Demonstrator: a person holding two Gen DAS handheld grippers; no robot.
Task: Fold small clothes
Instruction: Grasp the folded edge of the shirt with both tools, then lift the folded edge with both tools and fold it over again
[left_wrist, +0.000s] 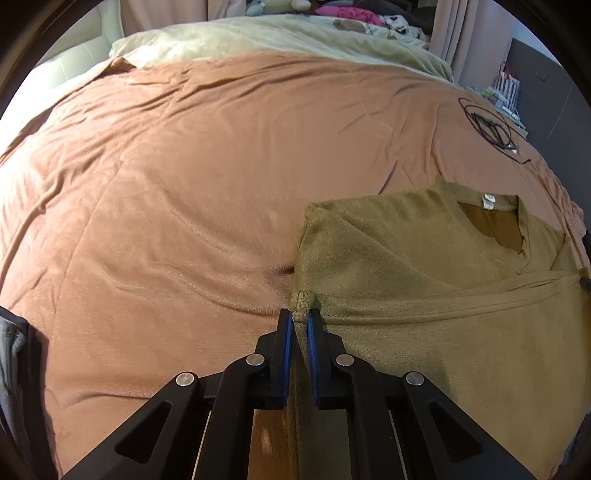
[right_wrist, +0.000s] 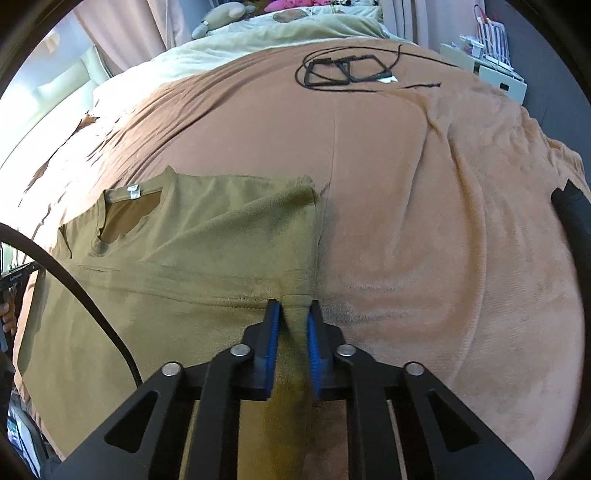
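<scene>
On the bed: soft brown blanket (left_wrist: 184, 184), spread wide
Shirt: small olive-green cloth shirt (left_wrist: 424, 266), lying flat on blanket, neck toward 12 o'clock
Left claw (left_wrist: 300, 317): pinching shirt's 9 o'clock edge
Right claw (right_wrist: 293, 306): pinching shirt's 3 o'clock edge
Far away: black looped cord (right_wrist: 347, 72), at 12 o'clock

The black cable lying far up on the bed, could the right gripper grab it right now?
Probably not. The right gripper is shut on a fold of the olive shirt, so its fingers are full. The black cable lies far up the brown blanket, though nothing blocks the way.
</scene>
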